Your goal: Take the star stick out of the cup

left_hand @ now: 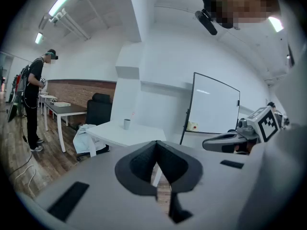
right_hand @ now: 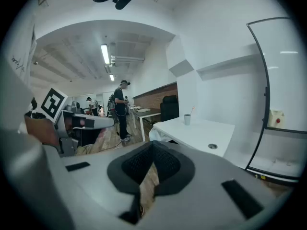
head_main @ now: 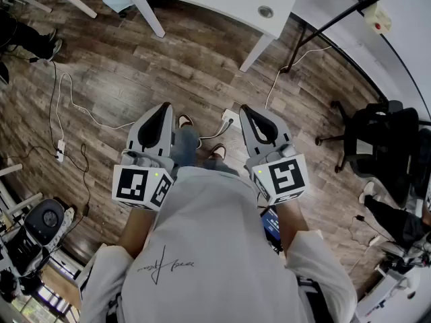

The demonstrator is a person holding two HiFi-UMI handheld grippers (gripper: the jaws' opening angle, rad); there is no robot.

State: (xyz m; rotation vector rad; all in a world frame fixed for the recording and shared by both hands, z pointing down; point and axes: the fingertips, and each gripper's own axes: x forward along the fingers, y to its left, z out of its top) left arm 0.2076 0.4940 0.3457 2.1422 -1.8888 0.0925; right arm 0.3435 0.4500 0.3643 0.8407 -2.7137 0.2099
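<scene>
Our grey left gripper (head_main: 164,108) and right gripper (head_main: 246,110) are closed and empty; we judge the thin pink stick (right_hand: 193,110) light, best pinched above the grey cup (right_hand: 187,120).

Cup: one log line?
left hand-held gripper shut, empty | right hand-held gripper shut, empty | star stick in cup on table

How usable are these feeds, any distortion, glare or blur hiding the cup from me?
Head view: heavy fisheye, floor planks curve, even light. Left gripper view: dark vignetted corners, cup tiny but sharp on the white table, shut left claw close and soft. Right gripper view: ceiling light blown out, cup small, its stick barely readable.
</scene>
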